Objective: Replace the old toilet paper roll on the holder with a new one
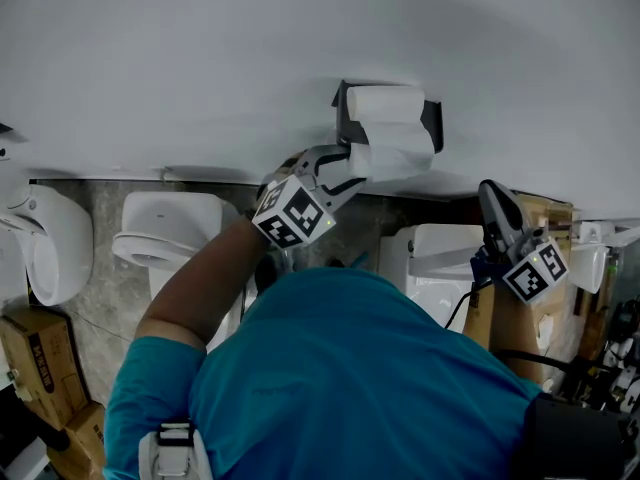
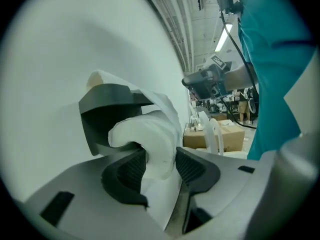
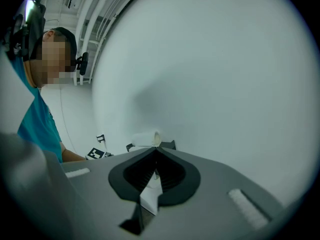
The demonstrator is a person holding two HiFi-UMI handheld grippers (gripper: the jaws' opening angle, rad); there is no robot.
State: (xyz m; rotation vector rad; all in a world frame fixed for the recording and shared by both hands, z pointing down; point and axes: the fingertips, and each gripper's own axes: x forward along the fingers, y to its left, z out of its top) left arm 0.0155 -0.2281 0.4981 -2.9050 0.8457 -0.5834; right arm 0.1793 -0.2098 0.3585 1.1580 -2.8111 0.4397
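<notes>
While left tongs pinch roll, holder part-hidden

sanitaryware warehouse: toilets, cardboard boxes

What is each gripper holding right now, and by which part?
The left gripper pinches the toilet paper by its loose hanging end, in front of the black holder. The right gripper is shut, nothing visibly held.

Soft, crinkled white paper roll in matt black holder on smooth wall.
</notes>
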